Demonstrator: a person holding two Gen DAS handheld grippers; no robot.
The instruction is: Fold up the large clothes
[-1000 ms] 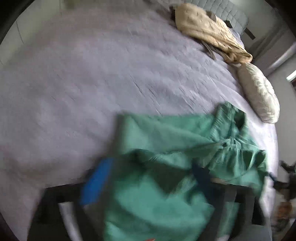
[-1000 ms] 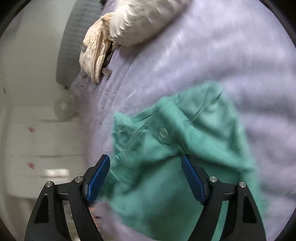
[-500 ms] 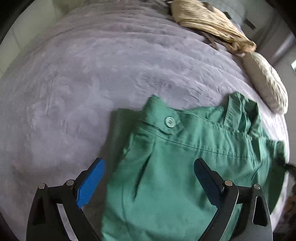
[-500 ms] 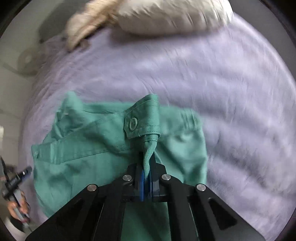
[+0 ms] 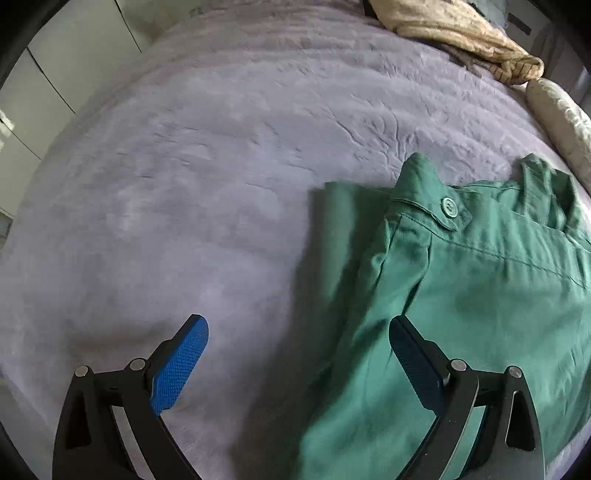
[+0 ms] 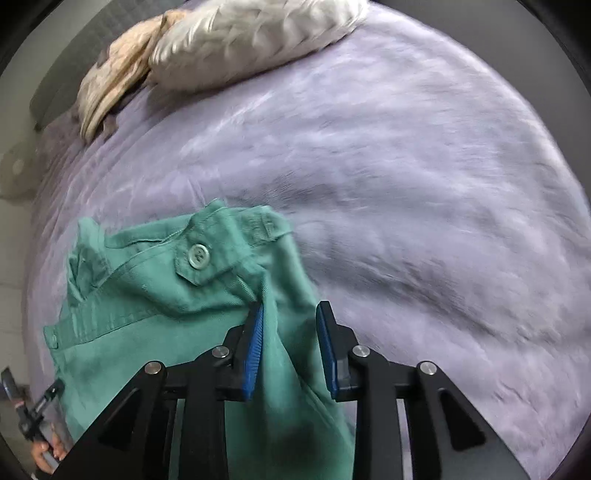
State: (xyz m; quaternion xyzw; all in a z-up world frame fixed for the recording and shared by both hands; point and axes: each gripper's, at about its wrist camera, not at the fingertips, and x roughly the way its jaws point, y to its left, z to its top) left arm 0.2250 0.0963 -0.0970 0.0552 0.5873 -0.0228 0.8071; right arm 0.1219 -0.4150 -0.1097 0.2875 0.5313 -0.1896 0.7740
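Green trousers [image 5: 480,295] lying folded on the bed [image 5: 221,166], buttoned waistband facing the pillow [image 6: 258,33]. Right gripper [image 6: 290,339] jaws opening around a loose fold; left gripper [image 5: 299,362] jaws gaping wide, holding nothing.

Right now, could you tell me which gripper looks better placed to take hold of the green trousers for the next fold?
Probably the right gripper: its opening jaws straddle a fold of the green trousers. The left gripper stands wide over the fabric's edge and the purple bedcover.

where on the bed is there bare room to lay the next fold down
Bare purple bedspread lies wide open left of the green trousers, up to the beige garment. In the right wrist view, the stretch between the trousers and the white pillow is also free. The head end is crowded.
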